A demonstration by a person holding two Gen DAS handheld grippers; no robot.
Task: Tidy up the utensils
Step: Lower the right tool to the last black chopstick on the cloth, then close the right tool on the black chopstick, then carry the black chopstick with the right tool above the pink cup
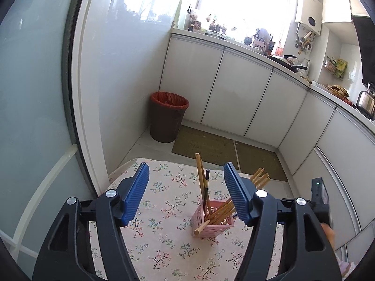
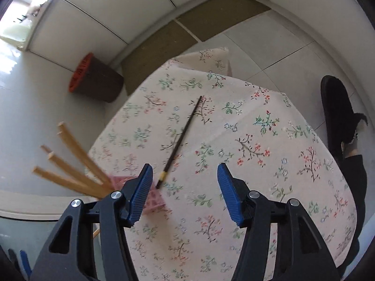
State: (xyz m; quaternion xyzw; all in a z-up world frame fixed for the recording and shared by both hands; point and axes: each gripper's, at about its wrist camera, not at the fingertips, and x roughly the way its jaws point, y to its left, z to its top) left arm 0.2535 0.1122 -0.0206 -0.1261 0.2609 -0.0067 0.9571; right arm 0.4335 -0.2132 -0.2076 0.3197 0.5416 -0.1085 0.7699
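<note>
Tablecloth [image 1: 164, 245], floral, covers table beside white cabinets [image 1: 234, 98] and bin [image 1: 167, 117].

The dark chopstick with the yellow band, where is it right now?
In the left wrist view the dark chopstick stands in the pink basket on the floral tablecloth, beside the wooden chopsticks, between that gripper's open fingers.

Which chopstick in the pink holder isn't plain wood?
The dark chopstick with the yellow band, standing nearly upright in the pink holder; the others are light wood.
</note>
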